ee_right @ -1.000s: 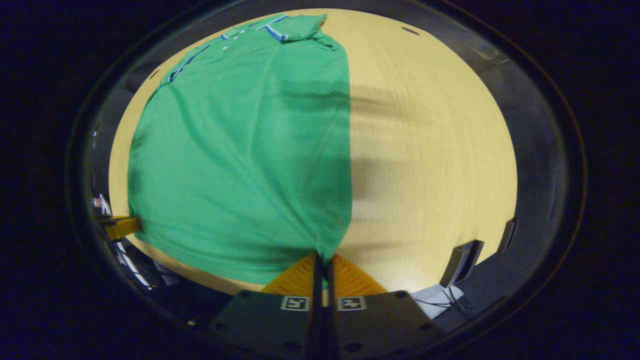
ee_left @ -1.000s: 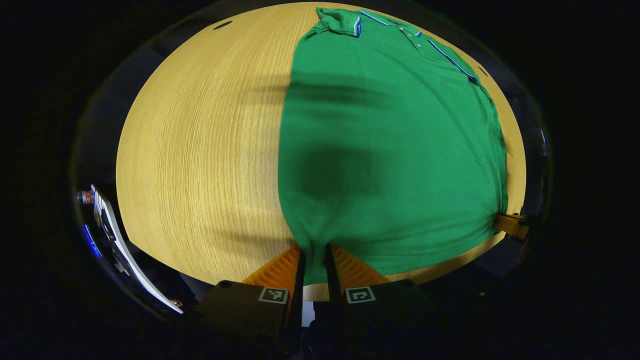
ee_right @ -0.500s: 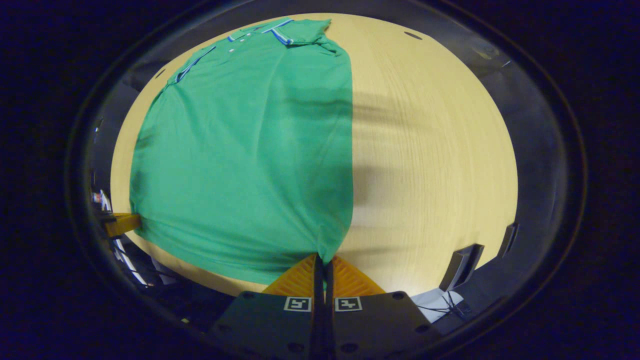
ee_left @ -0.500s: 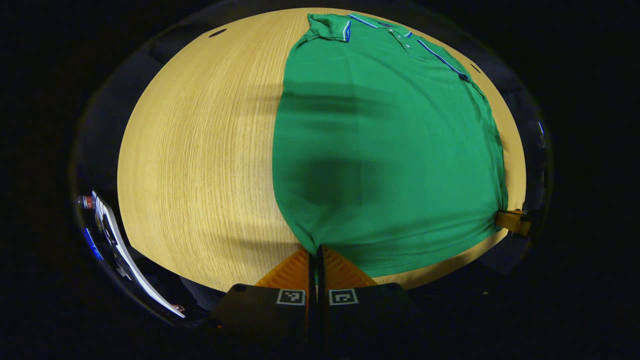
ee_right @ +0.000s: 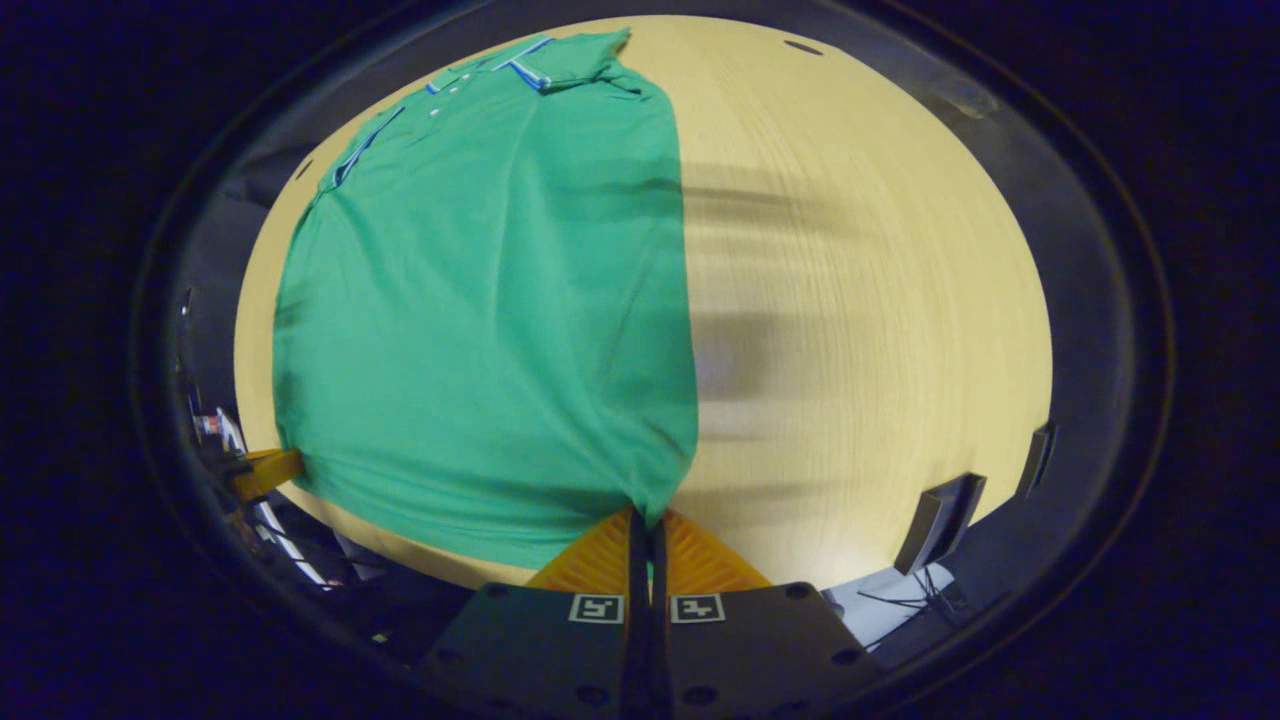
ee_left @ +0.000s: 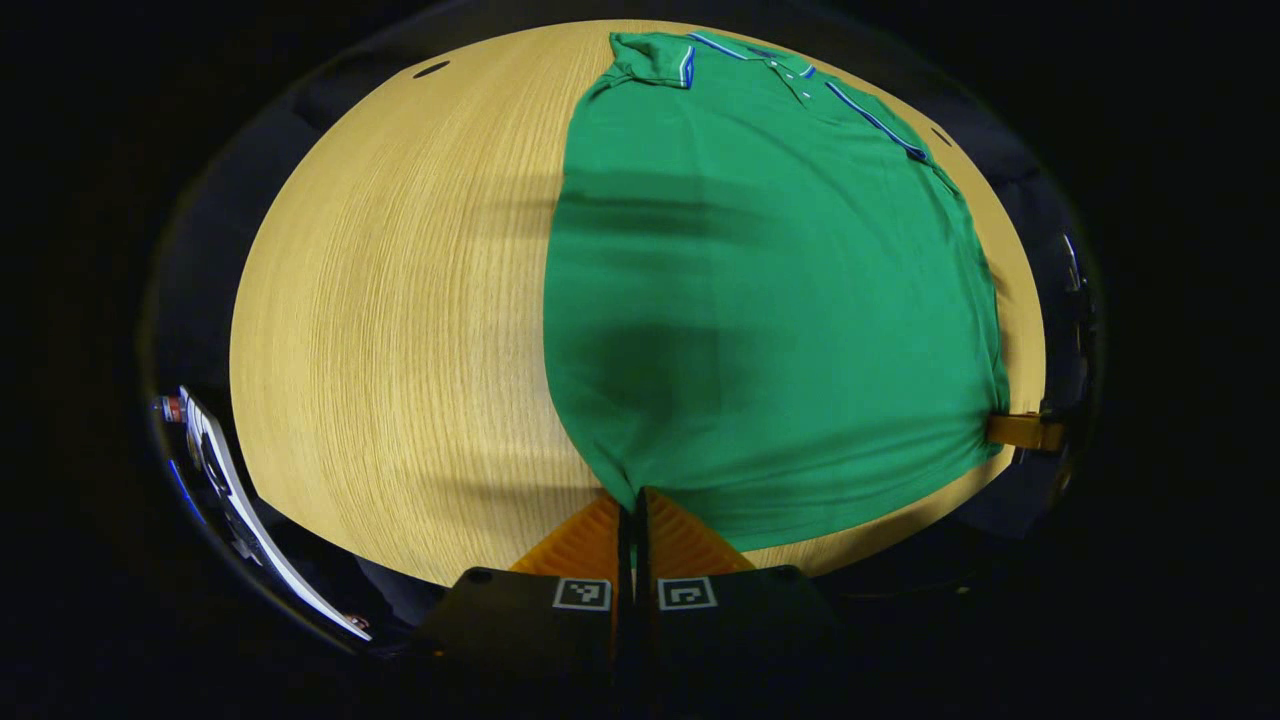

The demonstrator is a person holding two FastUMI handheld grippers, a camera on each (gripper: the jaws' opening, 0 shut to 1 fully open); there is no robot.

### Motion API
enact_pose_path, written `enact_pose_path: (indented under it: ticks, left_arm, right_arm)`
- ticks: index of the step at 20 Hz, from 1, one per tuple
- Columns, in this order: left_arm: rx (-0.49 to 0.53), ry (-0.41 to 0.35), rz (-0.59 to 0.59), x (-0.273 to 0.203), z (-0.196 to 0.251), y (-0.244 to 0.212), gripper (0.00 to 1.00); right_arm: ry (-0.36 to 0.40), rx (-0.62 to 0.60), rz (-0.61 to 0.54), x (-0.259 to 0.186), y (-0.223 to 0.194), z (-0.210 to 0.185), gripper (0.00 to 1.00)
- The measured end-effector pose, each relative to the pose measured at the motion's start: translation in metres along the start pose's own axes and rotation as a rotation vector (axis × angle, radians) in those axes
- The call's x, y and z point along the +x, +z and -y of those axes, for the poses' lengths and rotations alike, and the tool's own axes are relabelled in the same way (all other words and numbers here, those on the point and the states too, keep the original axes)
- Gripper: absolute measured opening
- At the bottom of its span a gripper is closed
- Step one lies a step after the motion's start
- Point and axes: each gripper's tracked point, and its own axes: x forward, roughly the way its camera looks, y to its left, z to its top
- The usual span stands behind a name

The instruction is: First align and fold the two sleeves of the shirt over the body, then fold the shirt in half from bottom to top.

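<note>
Wooden bench (ee_left: 380,300) carries the green shirt (ee_left: 760,300); both tongs (ee_left: 632,505) (ee_right: 648,520) pinch its hem corners (ready for the upward fold).

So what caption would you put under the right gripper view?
Tongs pinching the bottom corner of a green shirt spread flat on a wooden table.

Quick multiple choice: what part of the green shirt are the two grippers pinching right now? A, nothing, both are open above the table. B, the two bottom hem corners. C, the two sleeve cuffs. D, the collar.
B: the left gripper and the right gripper are each closed on a near hem corner of the green shirt, while its collar lies at the far end of the table.
</note>
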Motion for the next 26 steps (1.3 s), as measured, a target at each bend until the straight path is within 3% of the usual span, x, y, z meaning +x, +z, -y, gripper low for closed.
enact_pose_path:
  ticks: [7, 15, 17, 18, 26]
  left_arm:
    - [-0.05, -0.058, 0.056, -0.024, 0.003, 0.001, 0.03]
    - [-0.061, -0.09, 0.225, -0.085, -0.001, 0.048, 0.04]
    - [-0.061, -0.099, 0.28, -0.102, -0.001, 0.067, 0.03]
    - [-0.059, -0.097, 0.304, -0.111, -0.001, 0.077, 0.03]
    - [-0.002, -0.087, 0.439, -0.147, -0.004, 0.156, 0.03]
  right_arm:
    - [0.002, -0.069, 0.081, -0.031, 0.007, -0.01, 0.02]
    - [0.132, 0.023, 0.219, -0.111, 0.036, -0.013, 0.02]
    - [0.149, 0.037, 0.256, -0.131, 0.049, -0.011, 0.0]
    - [0.164, 0.051, 0.272, -0.141, 0.057, -0.012, 0.07]
    - [0.23, 0.095, 0.492, -0.191, 0.143, -0.029, 0.02]
